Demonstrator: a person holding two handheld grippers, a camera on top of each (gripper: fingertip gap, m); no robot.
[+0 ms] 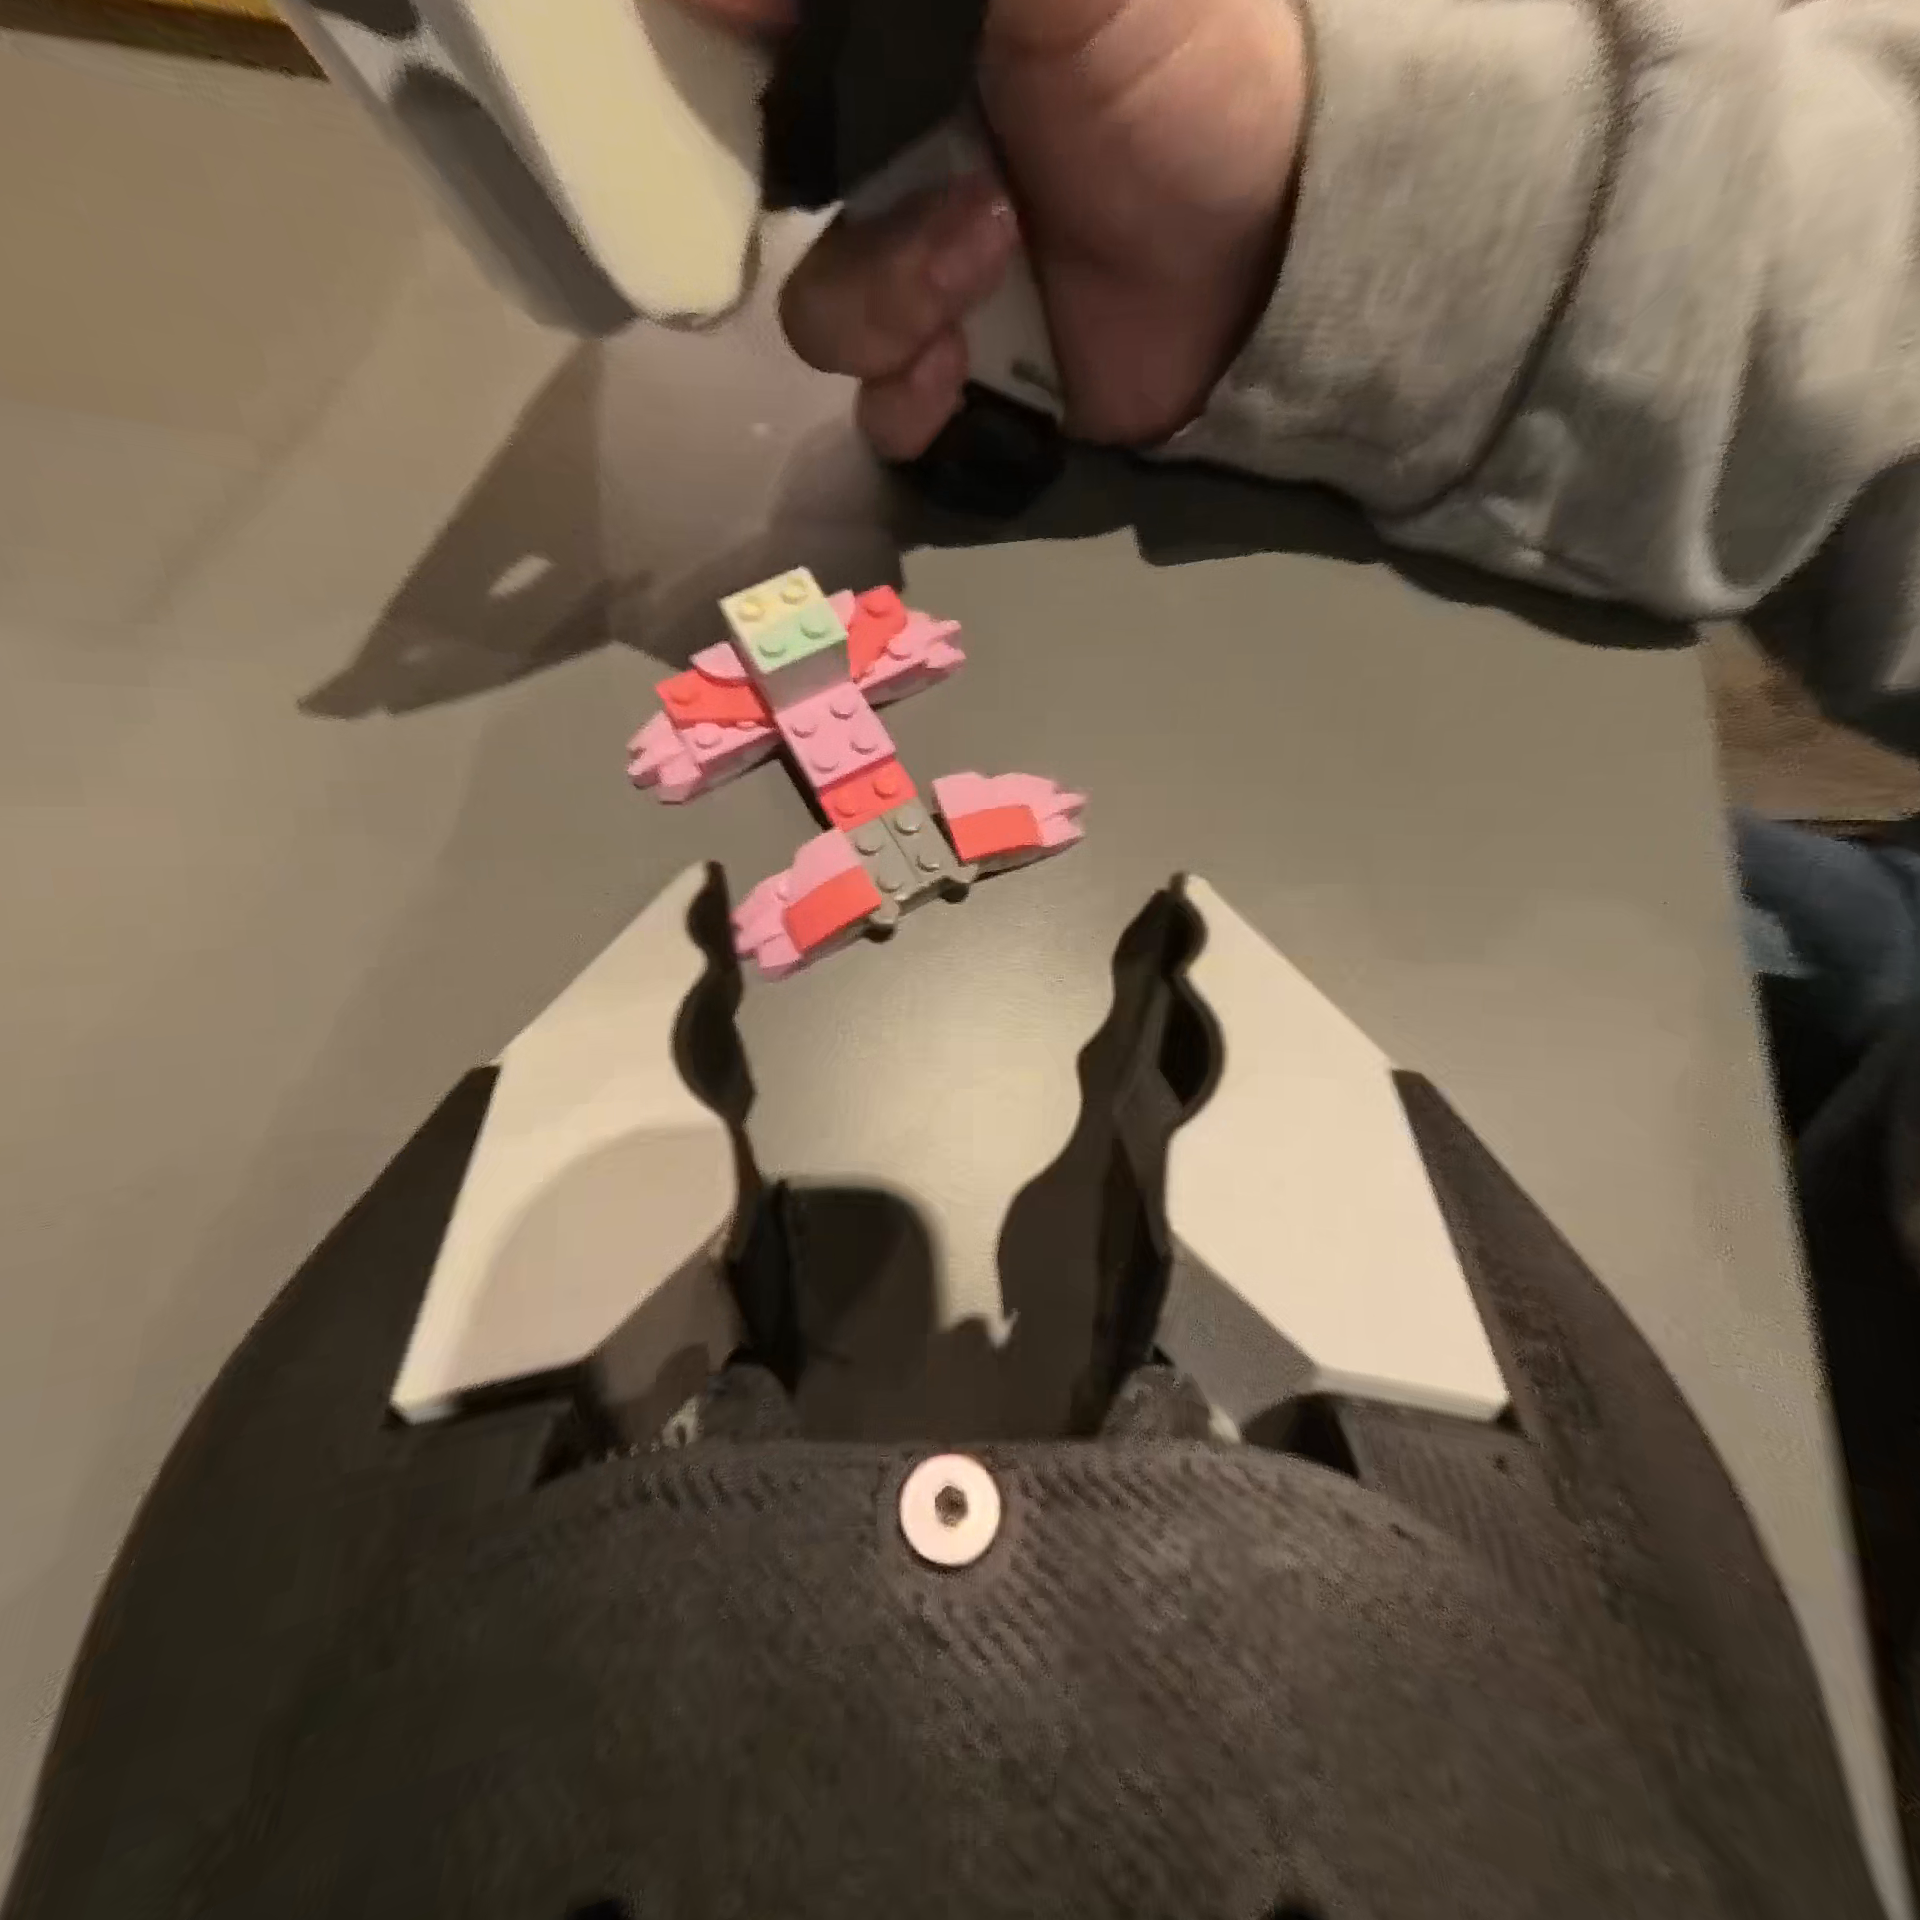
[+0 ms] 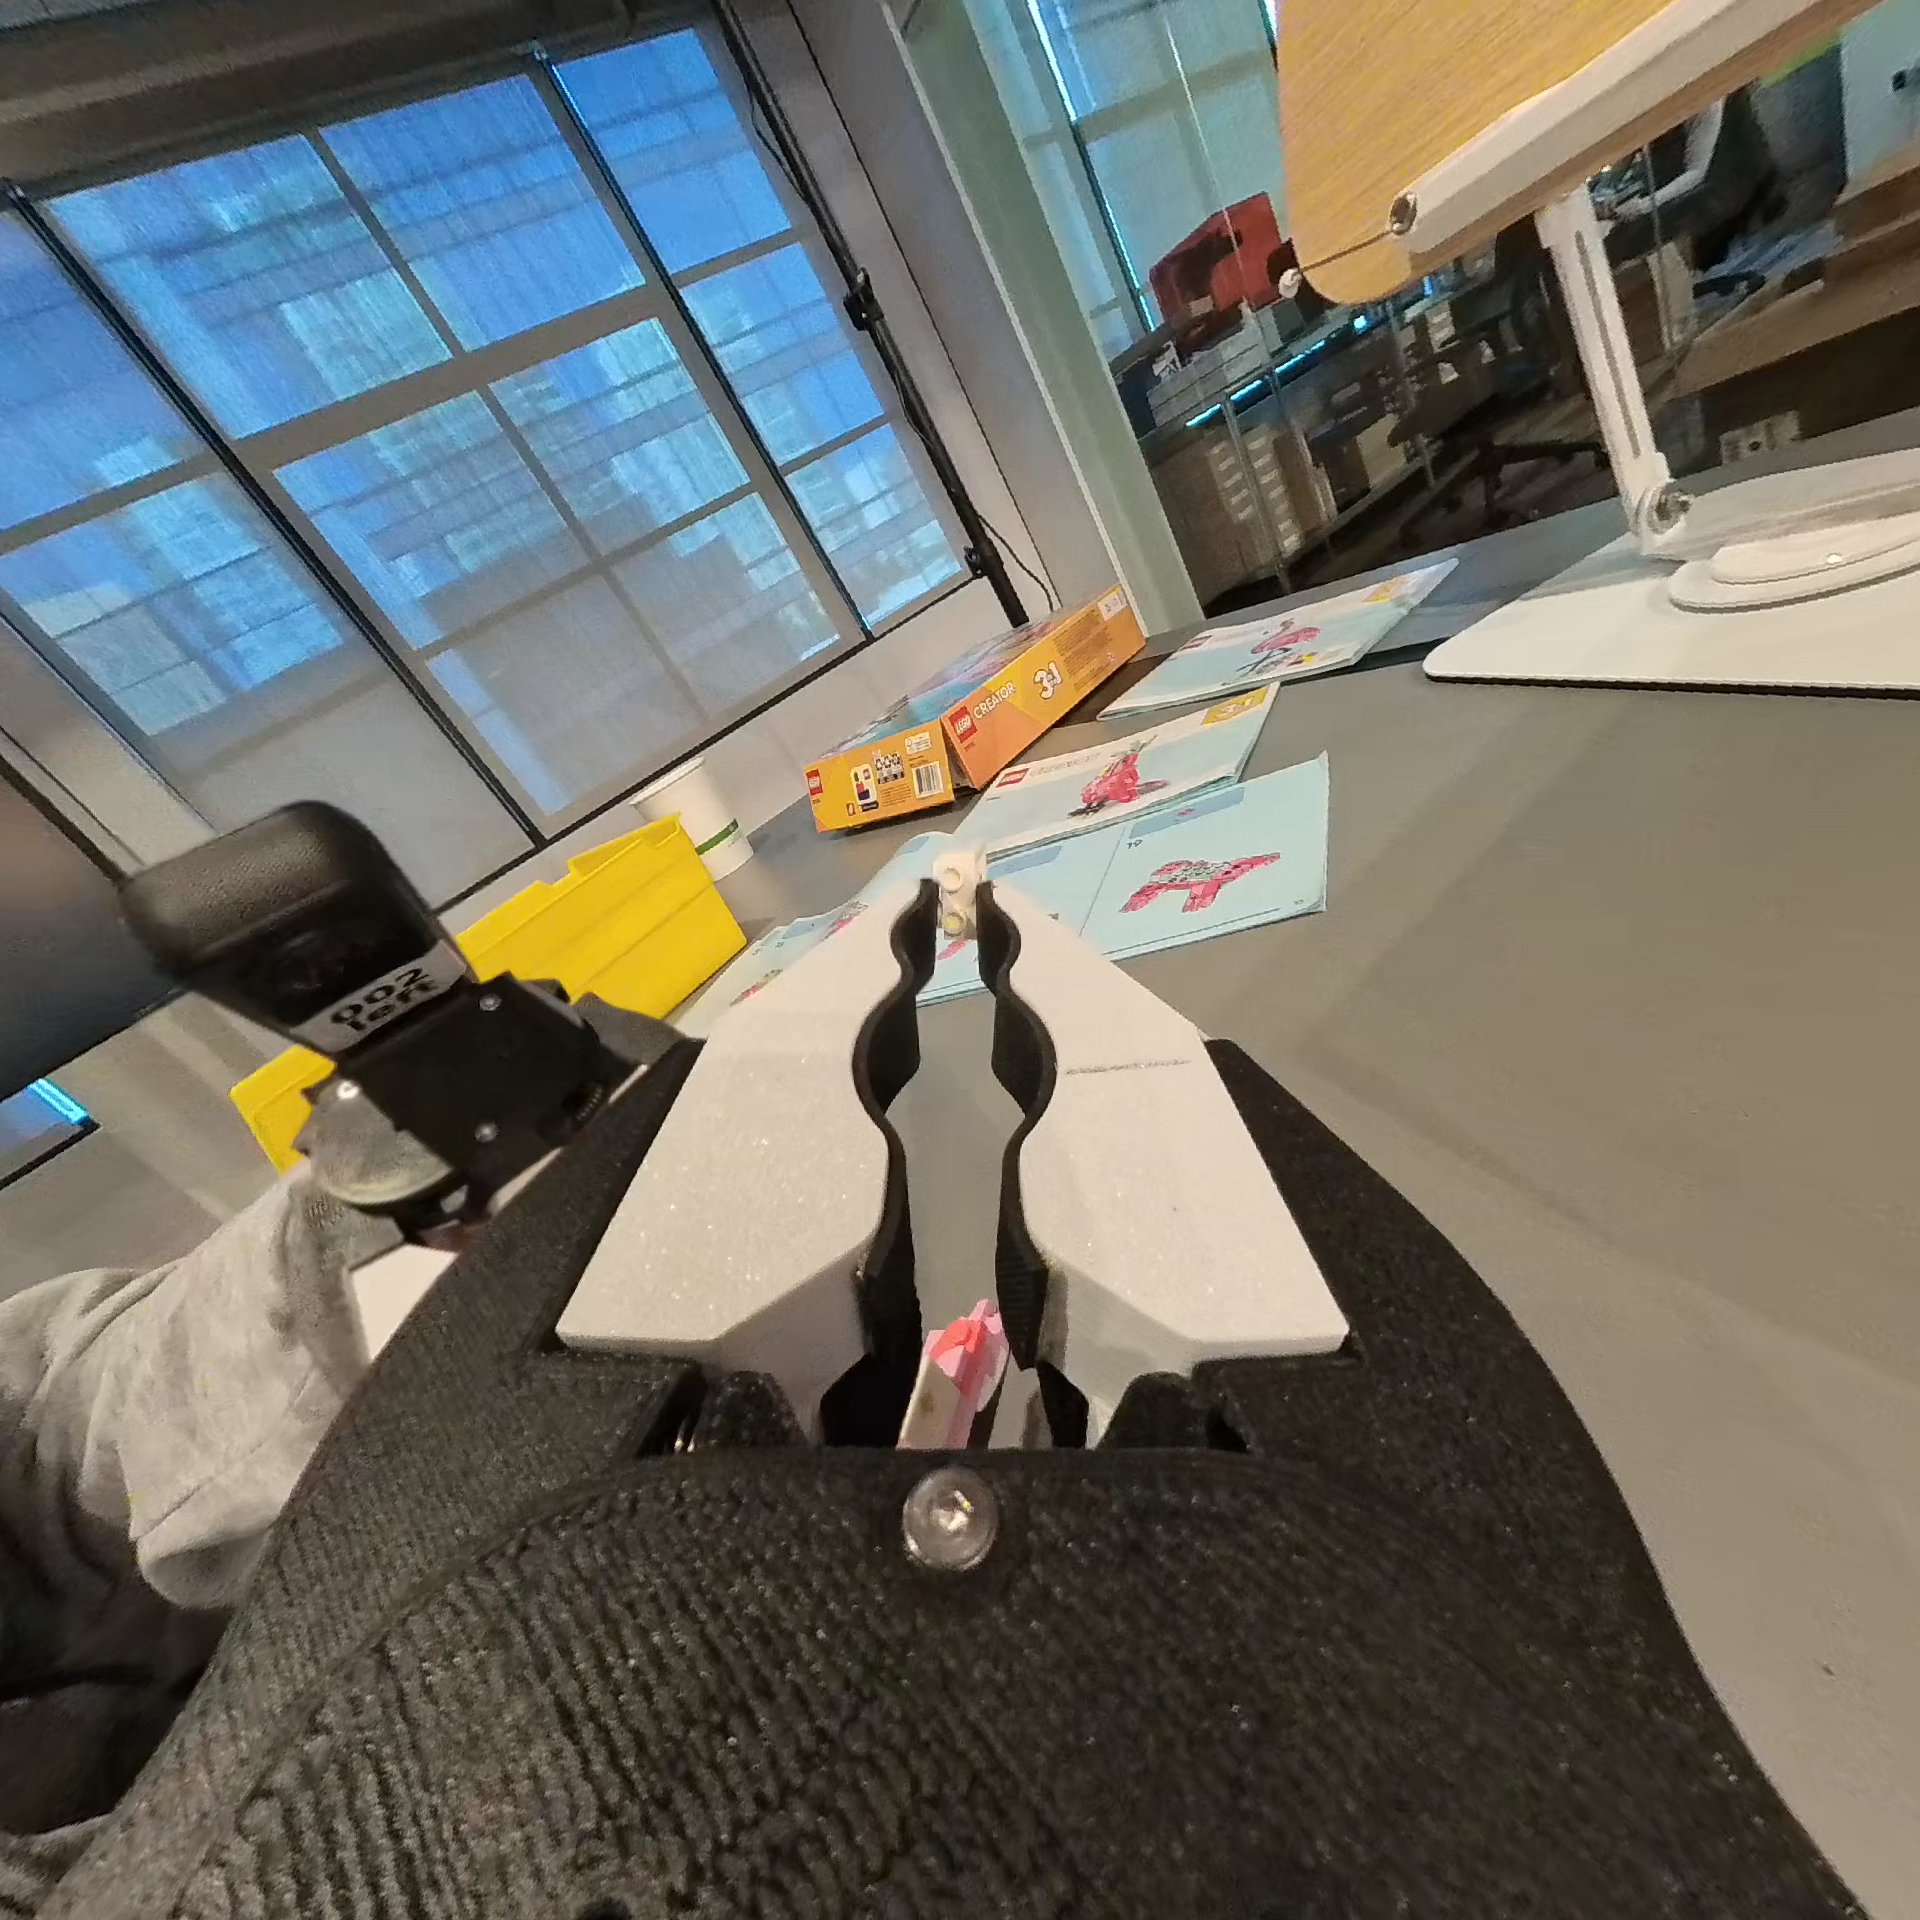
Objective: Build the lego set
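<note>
We see the pink and red lego model (image 1: 847, 774) lying flat on the grey table (image 1: 1351, 831), just ahead of our left gripper (image 1: 945, 894), whose fingers stand wide apart with nothing between them. Our right gripper (image 2: 958, 902) is raised above the model and pinches a small white piece (image 2: 958, 873) at its fingertips. Beyond that piece, the open instruction booklet (image 2: 1195, 873), the orange box (image 2: 977, 717) and a yellow bin (image 2: 613, 914) lie on the table.
</note>
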